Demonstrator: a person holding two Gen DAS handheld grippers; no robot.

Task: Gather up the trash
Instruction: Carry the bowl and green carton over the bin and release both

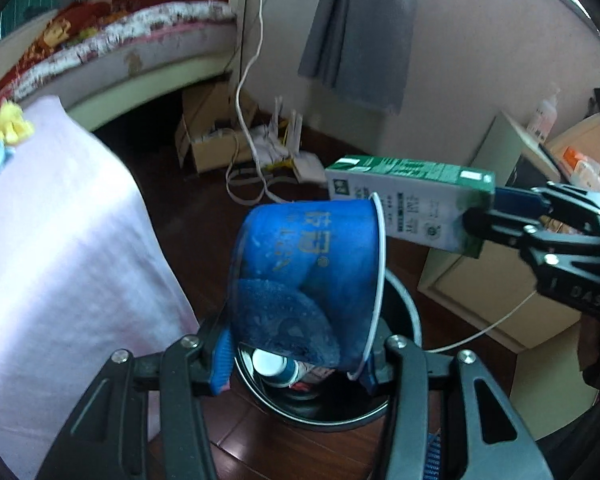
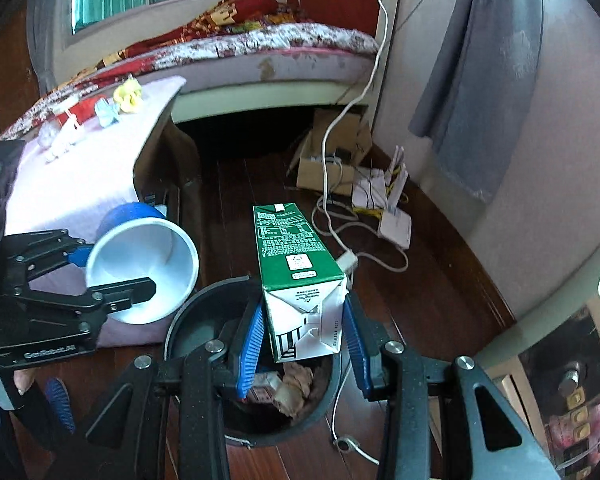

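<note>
My left gripper (image 1: 296, 364) is shut on a blue paper cup (image 1: 308, 268), held on its side above the black trash bin (image 1: 404, 304). The cup's white inside shows in the right wrist view (image 2: 144, 268), where the left gripper (image 2: 112, 276) is at the left. My right gripper (image 2: 304, 344) is shut on a green and white milk carton (image 2: 296, 276), held over the bin (image 2: 188, 316). The carton (image 1: 412, 200) and right gripper (image 1: 484, 208) show at the right of the left wrist view. Crumpled trash (image 2: 292, 384) and a bottle (image 1: 276, 366) lie inside the bin.
A table with a pink cloth (image 1: 60, 240) stands left of the bin, with crumpled yellow (image 2: 128, 94) and blue (image 2: 106, 114) paper on it. A bed (image 2: 260, 56), cardboard box (image 2: 324, 160), white cables (image 2: 340, 216) and router (image 2: 392, 216) lie beyond. A cabinet (image 1: 484, 280) is at the right.
</note>
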